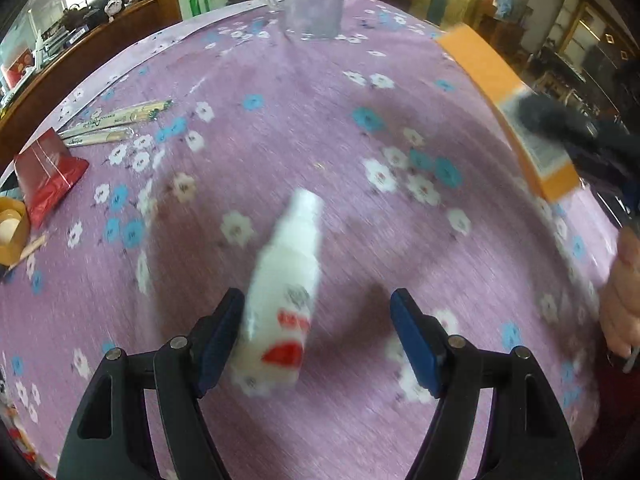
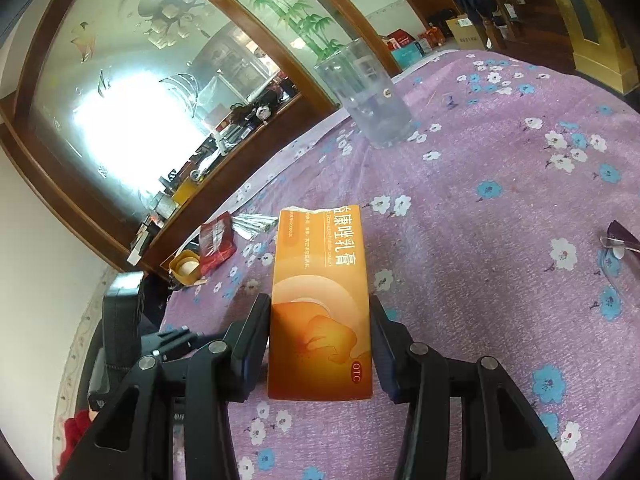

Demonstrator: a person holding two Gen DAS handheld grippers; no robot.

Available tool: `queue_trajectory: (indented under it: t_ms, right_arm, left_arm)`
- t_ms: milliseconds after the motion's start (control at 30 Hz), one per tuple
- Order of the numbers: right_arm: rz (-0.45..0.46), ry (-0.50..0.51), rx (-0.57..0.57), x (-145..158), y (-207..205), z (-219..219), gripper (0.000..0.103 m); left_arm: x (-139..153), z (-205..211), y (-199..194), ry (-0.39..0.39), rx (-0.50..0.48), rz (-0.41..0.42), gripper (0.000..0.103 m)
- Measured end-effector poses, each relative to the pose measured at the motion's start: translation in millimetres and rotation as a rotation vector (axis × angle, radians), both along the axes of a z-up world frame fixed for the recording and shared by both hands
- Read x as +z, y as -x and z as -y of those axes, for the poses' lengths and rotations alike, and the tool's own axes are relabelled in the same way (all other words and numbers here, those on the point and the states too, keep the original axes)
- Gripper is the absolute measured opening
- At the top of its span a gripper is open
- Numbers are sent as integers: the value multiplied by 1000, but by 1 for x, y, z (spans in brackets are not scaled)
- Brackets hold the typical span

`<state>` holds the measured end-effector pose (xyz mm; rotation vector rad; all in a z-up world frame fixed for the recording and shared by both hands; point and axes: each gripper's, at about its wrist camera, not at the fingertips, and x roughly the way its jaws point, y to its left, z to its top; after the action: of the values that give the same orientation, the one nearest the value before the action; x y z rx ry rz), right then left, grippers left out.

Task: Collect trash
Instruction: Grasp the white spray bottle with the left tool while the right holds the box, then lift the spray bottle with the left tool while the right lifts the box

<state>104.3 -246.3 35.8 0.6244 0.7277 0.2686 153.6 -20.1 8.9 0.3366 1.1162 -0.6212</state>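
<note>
A small white bottle (image 1: pixel 282 300) with red print lies on the purple flowered tablecloth (image 1: pixel 304 128), blurred by motion. My left gripper (image 1: pixel 318 340) is open around it; the bottle's base sits against the left pad, with a wide gap to the right pad. My right gripper (image 2: pixel 320 344) is shut on an orange medicine box (image 2: pixel 320 304) and holds it above the cloth. The box also shows at the right in the left wrist view (image 1: pixel 504 100).
A clear glass pitcher (image 2: pixel 364 96) stands at the far side of the table. A red packet (image 1: pixel 46 176), wrapped chopsticks (image 1: pixel 116 120) and a small yellow cup (image 1: pixel 10 232) lie at the left edge. Eyeglasses (image 2: pixel 620 240) lie at the right.
</note>
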Motion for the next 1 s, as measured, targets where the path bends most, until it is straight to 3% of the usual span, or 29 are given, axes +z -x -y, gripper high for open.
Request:
queue_trajectory:
  t_ms: [67, 100, 267, 433, 733, 1000]
  right_arm:
    - [9, 12, 5, 2, 1, -3, 51]
    - [12, 19, 6, 3, 2, -4, 51]
    - [12, 58, 17, 3, 2, -12, 51]
    - [9, 95, 29, 2, 1, -18, 51]
    - [12, 148, 70, 1, 1, -32, 51]
    - [32, 243, 145, 0, 4, -59, 51]
  left_arm:
    - [0, 2, 7, -31, 56, 35, 70]
    - [0, 4, 9, -34, 79, 42, 59]
    - [2, 8, 5, -18, 218, 59, 48]
    - [3, 1, 9, -16, 344, 96, 29]
    - [6, -30, 44, 67, 489, 128, 28]
    - [26, -56, 89, 70, 601, 279, 28]
